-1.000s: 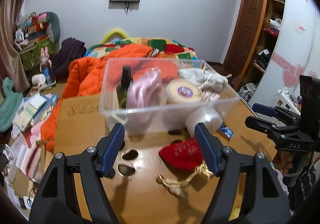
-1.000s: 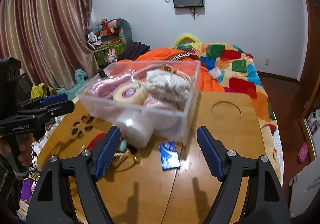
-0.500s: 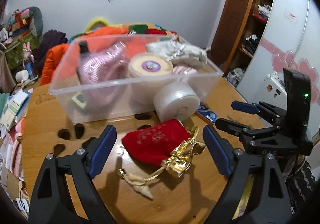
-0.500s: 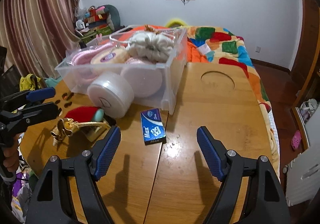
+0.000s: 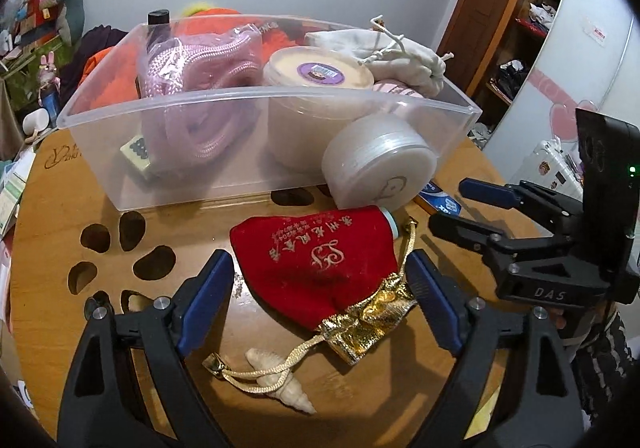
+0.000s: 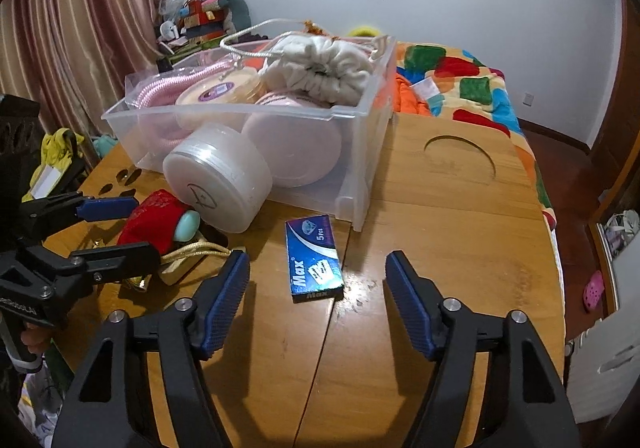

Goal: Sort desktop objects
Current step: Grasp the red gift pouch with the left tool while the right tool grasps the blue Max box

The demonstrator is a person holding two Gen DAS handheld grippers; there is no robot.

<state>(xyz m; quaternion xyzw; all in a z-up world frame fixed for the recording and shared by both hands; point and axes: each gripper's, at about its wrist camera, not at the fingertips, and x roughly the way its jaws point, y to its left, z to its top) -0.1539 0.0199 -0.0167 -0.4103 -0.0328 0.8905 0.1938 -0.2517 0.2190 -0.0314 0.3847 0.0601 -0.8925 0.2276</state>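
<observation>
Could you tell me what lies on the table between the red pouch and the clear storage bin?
In the left wrist view, a round white lidded tub sits between the red pouch and the clear bin, leaning against the bin's front wall.

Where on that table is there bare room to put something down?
Bare wood lies right of the bin, around the round cutout, and right of the blue box. In front of the bin, tub and red pouch crowd together.

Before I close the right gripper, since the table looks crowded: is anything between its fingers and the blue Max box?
Nothing visible. The blue Max box lies flat on bare table just ahead of the right gripper, whose jaws are closing with nothing between them yet. The round white container sits off to its left.
</observation>
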